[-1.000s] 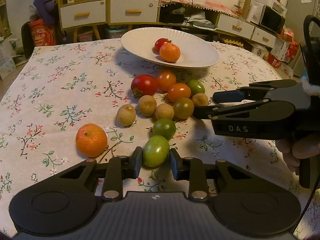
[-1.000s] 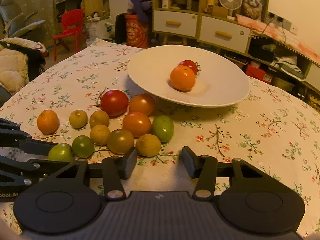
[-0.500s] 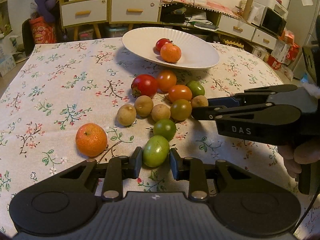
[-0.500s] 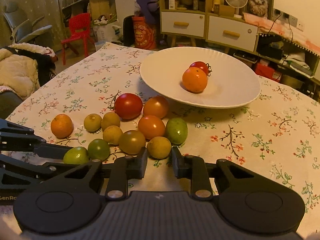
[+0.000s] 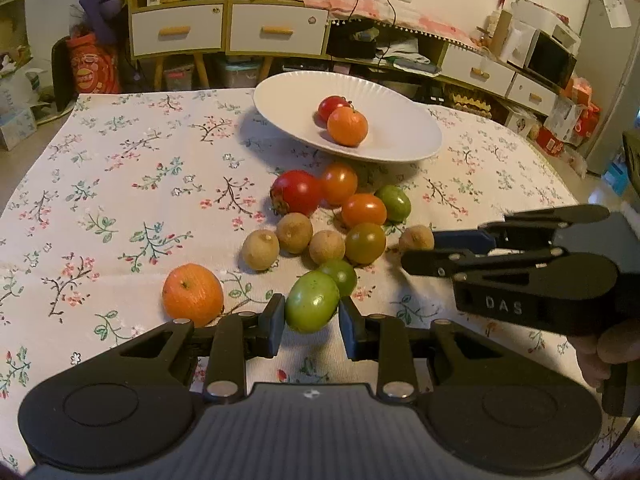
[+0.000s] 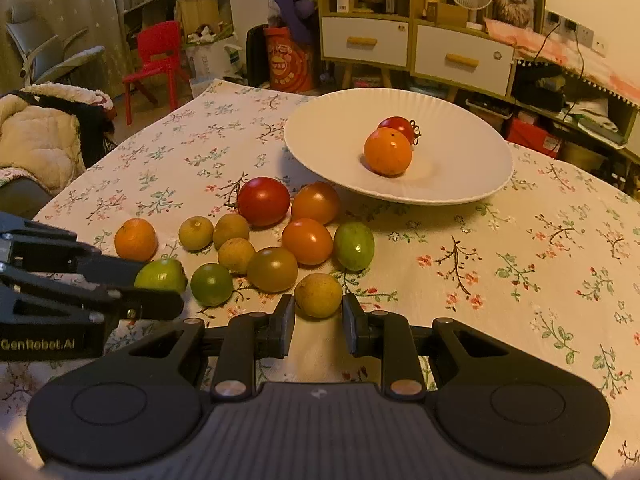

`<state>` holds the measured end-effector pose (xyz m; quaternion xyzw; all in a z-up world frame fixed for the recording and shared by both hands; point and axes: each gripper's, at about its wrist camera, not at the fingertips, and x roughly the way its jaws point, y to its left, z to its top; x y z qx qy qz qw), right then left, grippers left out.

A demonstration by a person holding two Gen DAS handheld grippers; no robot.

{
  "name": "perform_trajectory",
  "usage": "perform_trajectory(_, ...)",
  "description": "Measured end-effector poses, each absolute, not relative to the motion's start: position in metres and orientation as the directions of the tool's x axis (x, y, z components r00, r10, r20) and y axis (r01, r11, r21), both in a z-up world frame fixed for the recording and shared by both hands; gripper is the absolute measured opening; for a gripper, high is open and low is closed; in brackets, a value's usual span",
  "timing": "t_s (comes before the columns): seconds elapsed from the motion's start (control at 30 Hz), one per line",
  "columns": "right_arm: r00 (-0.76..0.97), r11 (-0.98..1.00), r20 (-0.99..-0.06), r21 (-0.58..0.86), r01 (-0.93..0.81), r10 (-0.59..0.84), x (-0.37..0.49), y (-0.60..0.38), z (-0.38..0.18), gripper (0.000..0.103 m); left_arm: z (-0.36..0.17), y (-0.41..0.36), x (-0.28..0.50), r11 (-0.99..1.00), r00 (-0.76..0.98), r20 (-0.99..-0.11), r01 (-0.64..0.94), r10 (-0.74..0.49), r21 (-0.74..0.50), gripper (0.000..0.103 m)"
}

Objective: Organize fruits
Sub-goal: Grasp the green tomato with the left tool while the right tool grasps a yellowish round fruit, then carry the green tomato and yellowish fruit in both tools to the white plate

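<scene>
Setting: floral tablecloth (image 5: 120, 184) over a table, with drawer cabinets and cluttered shelves behind.
Landmark: white plate (image 6: 332, 136) at the far middle of the cloth; it holds one orange fruit (image 6: 387, 151) and, touching it on the far side, a red tomato (image 6: 400, 127).
Loose fruit: a cluster on the cloth just in front of the plate, with red, orange and green tomatoes and several small tan fruits; one mandarin (image 5: 193, 294) lies apart, on the left of the cluster as the left wrist view shows it.
Left gripper (image 5: 311, 316): narrowed onto a large green tomato (image 5: 312, 306), at the edge of the cluster farthest from the plate; both pads appear to press its sides.
Right gripper (image 6: 318, 318): closed in on a tan round fruit (image 6: 318, 294), at the near right edge of the cluster, well short of the plate; the pads flank it closely and seem to touch.
Step in hand: grasp, both tongs at once, each on one fruit; neither fruit is clearly lifted off the cloth.
Progress: early, judging by two fruits plated and many left.
Next move calls for: a straight lift clear of neighbouring fruit, a carry over the plate rim, and a low release so that round fruit does not roll out.
</scene>
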<state>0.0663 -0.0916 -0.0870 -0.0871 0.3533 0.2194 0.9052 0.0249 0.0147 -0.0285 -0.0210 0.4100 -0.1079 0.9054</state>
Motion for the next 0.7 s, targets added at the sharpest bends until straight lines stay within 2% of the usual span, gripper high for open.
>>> perform_trajectory(0.7, 0.698, 0.910, -0.618, 0.069, -0.409, 0.361, 0.073, -0.111, -0.058, 0.023, -0.004, 0.000, 0.052, 0.974, 0.676, -0.702, 0.155, -0.226, -0.164, 0.020)
